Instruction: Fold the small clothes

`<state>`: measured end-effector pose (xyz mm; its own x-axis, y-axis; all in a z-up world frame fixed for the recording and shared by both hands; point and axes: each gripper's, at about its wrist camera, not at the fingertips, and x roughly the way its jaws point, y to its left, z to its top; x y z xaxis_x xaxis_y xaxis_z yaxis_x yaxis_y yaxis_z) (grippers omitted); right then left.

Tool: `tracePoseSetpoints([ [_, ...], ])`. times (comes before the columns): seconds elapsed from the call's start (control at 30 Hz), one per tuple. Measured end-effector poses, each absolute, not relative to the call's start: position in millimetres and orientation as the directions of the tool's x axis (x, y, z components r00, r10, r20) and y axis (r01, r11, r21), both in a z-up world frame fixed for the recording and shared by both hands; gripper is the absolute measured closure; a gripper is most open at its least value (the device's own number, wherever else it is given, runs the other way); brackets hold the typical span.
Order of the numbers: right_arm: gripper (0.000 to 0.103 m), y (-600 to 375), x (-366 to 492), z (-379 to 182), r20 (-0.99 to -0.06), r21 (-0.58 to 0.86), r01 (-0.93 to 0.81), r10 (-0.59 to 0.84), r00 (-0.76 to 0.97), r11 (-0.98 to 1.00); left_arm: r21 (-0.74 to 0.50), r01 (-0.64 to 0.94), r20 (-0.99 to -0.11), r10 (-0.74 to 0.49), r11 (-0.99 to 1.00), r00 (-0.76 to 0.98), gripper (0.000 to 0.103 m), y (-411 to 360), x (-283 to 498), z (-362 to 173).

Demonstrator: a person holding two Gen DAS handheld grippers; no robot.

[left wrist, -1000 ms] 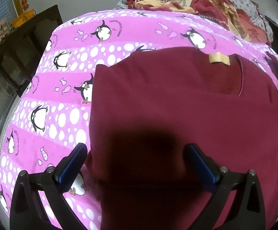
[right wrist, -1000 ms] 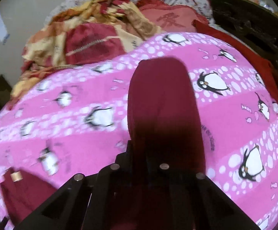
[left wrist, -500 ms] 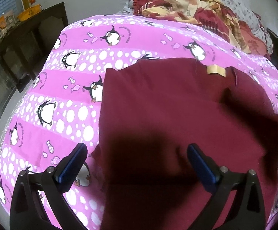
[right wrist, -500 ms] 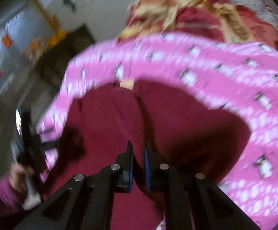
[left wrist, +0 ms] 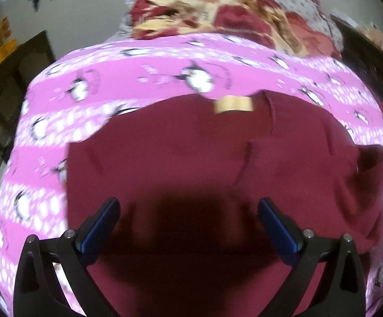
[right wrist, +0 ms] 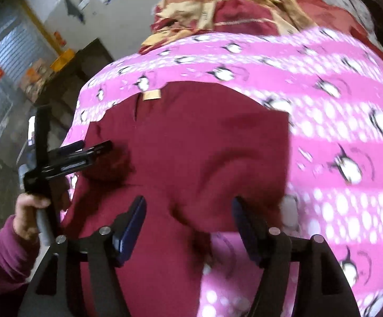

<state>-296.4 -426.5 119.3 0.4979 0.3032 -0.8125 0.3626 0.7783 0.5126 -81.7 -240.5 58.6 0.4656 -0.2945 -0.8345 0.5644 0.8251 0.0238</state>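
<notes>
1. We see a bed under a pink penguin-print sheet (left wrist: 165, 60), with a heap of red-and-cream bedding (left wrist: 218, 13) at its far end.
2. On the sheet lies the maroon garment (left wrist: 181, 153), partly folded, its tan label (left wrist: 234, 104) at the far edge.
3. Our left hand-held gripper (left wrist: 188, 219) hangs over the garment's near part with jaws wide apart, gripping nothing.
4. Our right hand-held gripper (right wrist: 188, 211) has just been opening; its jaws stand apart with cloth bunched between them, unpressed.
</notes>
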Motion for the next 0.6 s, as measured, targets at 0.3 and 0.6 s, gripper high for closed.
tracePoseSetpoints([
  [0.3, 0.03, -448.4, -328.8, 111.4, -0.795, 0.562, 0.433, 0.314, 0.52, 0.705, 0.029, 0.647, -0.864, -0.307, 0.762, 0.4, 0.089, -297.2, -87.5, 42.2],
  [0.6, 0.028, -457.1, -324.1, 112.5, -0.796, 0.554, 0.457, 0.281, 0.537, 0.696, -0.058, 0.582, -0.778, -0.402, 0.811, 0.482, 0.096, -240.1, -69.0, 119.3],
])
